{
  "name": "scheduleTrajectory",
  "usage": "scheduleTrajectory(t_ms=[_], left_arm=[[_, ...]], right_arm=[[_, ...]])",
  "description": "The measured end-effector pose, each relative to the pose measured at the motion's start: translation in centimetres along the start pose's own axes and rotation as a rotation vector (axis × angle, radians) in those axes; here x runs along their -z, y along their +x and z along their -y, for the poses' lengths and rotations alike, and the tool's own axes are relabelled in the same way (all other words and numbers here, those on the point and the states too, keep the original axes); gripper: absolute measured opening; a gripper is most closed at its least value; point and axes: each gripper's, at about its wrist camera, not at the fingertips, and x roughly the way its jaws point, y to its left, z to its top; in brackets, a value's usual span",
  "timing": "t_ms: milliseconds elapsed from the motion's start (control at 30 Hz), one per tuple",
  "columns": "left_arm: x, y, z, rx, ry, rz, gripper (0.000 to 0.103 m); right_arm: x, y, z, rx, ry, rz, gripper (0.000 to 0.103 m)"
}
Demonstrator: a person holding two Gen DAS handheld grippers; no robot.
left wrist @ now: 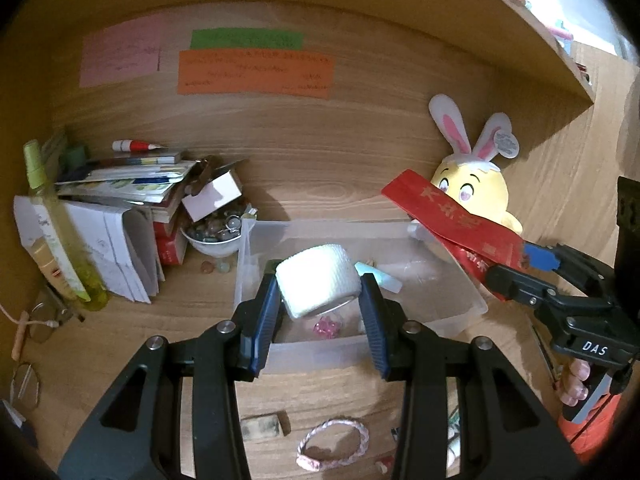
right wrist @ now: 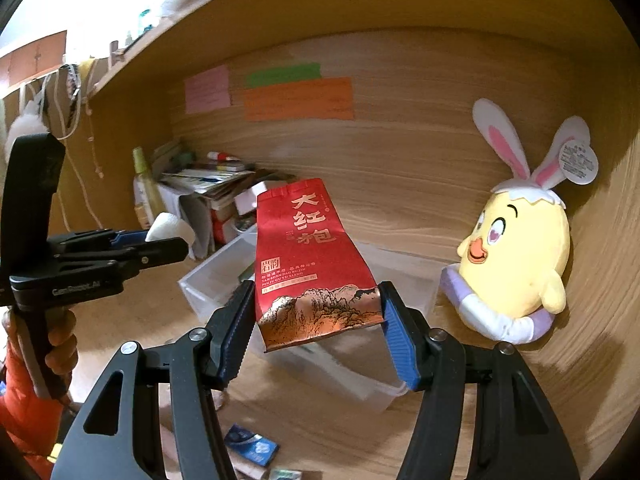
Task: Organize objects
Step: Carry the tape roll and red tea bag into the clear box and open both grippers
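Note:
My left gripper (left wrist: 320,296) is shut on a white roll of tape (left wrist: 318,284) and holds it above the clear plastic bin (left wrist: 256,264) on the wooden desk. My right gripper (right wrist: 318,308) is shut on a red tea packet (right wrist: 308,256) with gold lettering and holds it over the same bin (right wrist: 200,284). In the left wrist view the packet (left wrist: 448,212) and the right gripper (left wrist: 524,268) hang over the bin's right side. In the right wrist view the left gripper (right wrist: 160,240) with the roll (right wrist: 170,226) is at the left. Small pink items (left wrist: 326,326) lie in the bin.
A yellow chick plush with rabbit ears (left wrist: 476,184) leans on the back wall right of the bin. A bowl of stones (left wrist: 216,232), stacked books and papers (left wrist: 120,208) and a green bottle (left wrist: 60,232) stand at the left. A pink bracelet (left wrist: 332,444) lies on the near desk.

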Motion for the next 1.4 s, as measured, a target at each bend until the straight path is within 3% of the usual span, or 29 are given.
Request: scheduleTrajectory(t_ms=[267,833,1400], left_arm=[[-0.4,2.8,-0.3,-0.011,-0.017,-0.046,0.041],[0.8,8.4,-1.4,-0.011,-0.042,-0.169,0.041],[1.4,10.1,-1.4,-0.012,-0.025,-0.200,0.044]], right_arm=[[-0.3,2.6,1.1,0.020,0.010,-0.046,0.057],[1.9,9.2,2.3,-0.057,0.081,-0.222,0.057],[2.4,11.0,2.8,0.022,0.087,-0.273,0.058]])
